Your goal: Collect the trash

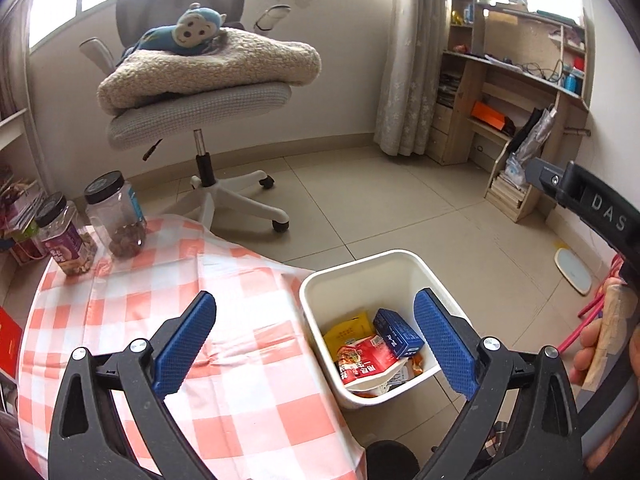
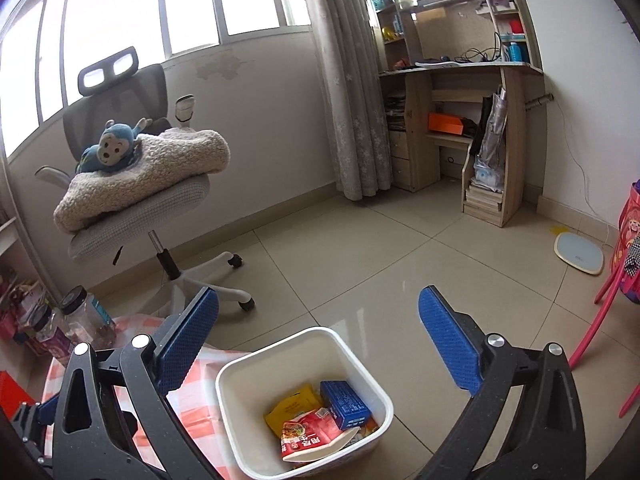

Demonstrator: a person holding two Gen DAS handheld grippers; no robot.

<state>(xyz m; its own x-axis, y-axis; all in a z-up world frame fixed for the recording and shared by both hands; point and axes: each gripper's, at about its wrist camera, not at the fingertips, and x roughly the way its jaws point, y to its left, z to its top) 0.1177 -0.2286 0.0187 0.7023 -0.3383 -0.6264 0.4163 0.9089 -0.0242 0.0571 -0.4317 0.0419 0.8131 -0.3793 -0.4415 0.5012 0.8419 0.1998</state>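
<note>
A white bin stands on the floor beside the table; it also shows in the right wrist view. Inside lie a blue box, a red packet and a yellow packet; the same blue box, red packet and yellow packet show from the right. My left gripper is open and empty, above the table edge and bin. My right gripper is open and empty, above the bin.
A table with an orange-checked cloth holds two black-lidded jars at its far left. An office chair with a blanket and a blue monkey toy stands behind. A wooden desk, a floor scale and a pink chair are at the right.
</note>
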